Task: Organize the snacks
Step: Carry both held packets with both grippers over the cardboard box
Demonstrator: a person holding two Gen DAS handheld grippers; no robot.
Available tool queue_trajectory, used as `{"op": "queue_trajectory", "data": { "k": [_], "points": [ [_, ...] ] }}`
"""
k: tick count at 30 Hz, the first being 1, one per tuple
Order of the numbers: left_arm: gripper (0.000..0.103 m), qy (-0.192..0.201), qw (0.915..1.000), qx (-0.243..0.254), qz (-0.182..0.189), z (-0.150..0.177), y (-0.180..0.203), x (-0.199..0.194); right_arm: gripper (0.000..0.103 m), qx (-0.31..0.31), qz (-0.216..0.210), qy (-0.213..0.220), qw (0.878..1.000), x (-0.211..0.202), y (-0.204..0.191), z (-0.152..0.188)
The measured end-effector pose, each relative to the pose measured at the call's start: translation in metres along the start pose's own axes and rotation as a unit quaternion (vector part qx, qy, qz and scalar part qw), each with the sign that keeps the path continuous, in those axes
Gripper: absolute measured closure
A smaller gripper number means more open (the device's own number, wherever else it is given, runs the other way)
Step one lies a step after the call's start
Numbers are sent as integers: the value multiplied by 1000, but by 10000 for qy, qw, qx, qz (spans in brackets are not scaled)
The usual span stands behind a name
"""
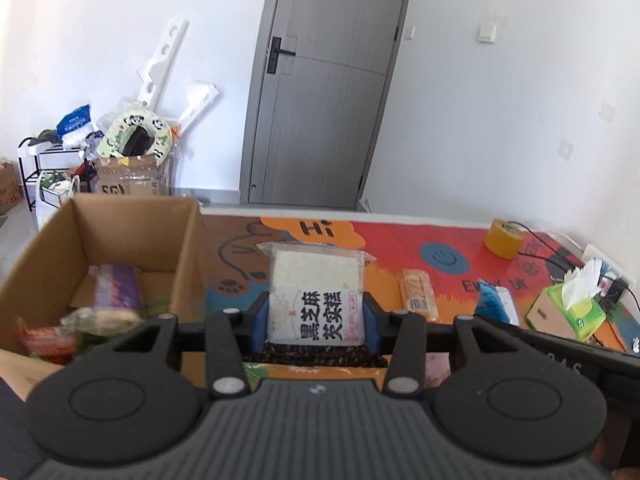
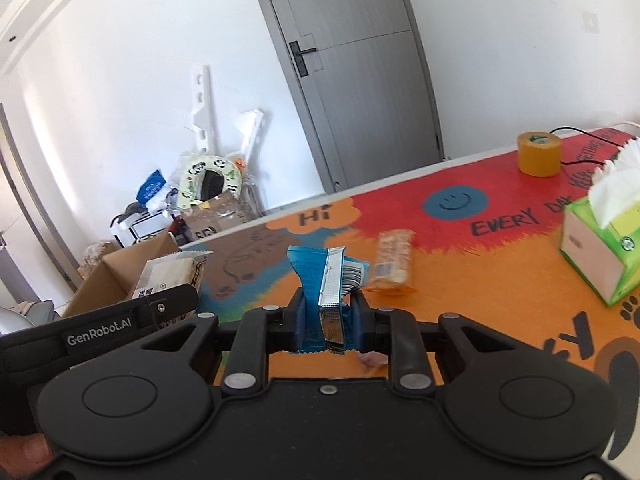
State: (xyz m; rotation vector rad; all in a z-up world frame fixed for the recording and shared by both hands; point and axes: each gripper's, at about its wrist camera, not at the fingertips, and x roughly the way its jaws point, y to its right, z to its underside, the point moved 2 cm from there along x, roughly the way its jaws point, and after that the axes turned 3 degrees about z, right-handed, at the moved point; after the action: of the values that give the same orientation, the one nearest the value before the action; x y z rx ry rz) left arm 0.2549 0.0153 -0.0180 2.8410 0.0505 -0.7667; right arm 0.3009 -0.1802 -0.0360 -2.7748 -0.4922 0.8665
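Left jaws: the left gripper (image 1: pixel 316 316) is clamped on a clear-wrapped white rice cake with a black-lettered label (image 1: pixel 316 296), lifted clear of the table.
Right jaws: the right gripper (image 2: pixel 330 316) is pinched tight on a crumpled blue foil snack packet with a silver seam (image 2: pixel 326 280), also raised.
Done: the open brown cardboard box (image 1: pixel 132 220), left of the left jaws, already holds a purple-wrapped pack (image 1: pixel 118 286) and other wrappers, too blurred to name.
In hand: two snacks, seemingly bound for the box.
Left: a long orange-wrapped cracker bar (image 1: pixel 418 294) lies flat on the table just beyond and right of the left jaws; something pale pink shows under the grippers, unclear.
Surface: a table under a bright red-and-orange cartoon mat (image 2: pixel 480 280); a yellow tape roll (image 2: pixel 538 154) and a green tissue box (image 2: pixel 600 248) sit well off to the right.
Room: white walls, a grey door (image 1: pixel 320 80), and clutter piled in the far left corner.
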Motion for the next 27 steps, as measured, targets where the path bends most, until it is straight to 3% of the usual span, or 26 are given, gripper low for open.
{"op": "queue_trajectory", "data": {
  "k": [14, 27],
  "points": [
    [58, 267, 9988, -219, -355, -16, -48, -34, 80, -242, -399, 179, 9987, -1, -51, -9],
    [58, 388, 9933, -635, -881, -29, -124, -51, 80, -399, -737, 227, 9962, 6, -103, -10]
  ]
}}
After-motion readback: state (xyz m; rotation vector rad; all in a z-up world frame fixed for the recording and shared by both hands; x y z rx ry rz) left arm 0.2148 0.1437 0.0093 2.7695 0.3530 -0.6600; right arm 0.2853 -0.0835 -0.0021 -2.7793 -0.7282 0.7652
